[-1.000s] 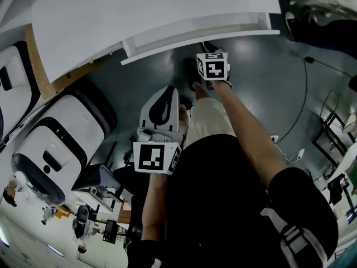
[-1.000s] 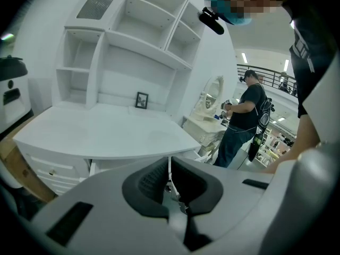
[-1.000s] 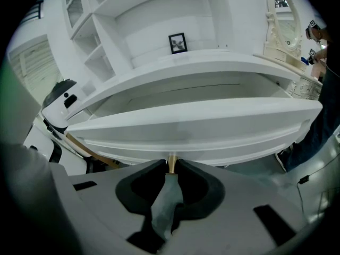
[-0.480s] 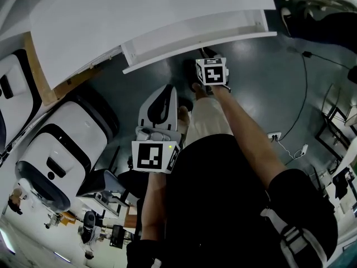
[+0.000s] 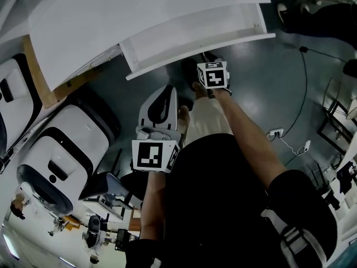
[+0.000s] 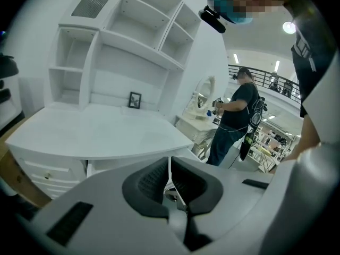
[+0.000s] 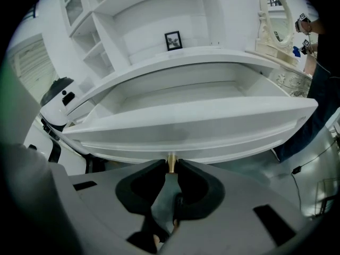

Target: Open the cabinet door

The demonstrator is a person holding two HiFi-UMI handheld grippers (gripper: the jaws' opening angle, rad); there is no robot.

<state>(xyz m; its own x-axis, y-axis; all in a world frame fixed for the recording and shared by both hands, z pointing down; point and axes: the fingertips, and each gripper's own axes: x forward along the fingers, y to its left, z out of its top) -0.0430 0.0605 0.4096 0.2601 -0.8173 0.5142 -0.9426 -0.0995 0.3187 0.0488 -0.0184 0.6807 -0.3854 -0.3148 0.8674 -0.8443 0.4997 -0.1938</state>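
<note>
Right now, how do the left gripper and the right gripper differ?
The right gripper is clamped on the brass drawer knob; the left gripper is shut on nothing. The right gripper reaches the desk; the left gripper hangs back by the person. Both are grey.

The grey plastic left gripper (image 6: 169, 166) sits close to the torso and tilts slightly downward. Its dark-padded jaws are pressed together with nothing between them. The bare left forearm (image 5: 153, 205) is tucked in against the body. The matching grey right gripper (image 7: 171, 166) points steeply down at the end of the outstretched bare right forearm (image 5: 245, 130), its jaws pinching a small brass knob (image 7: 171, 160).
</note>
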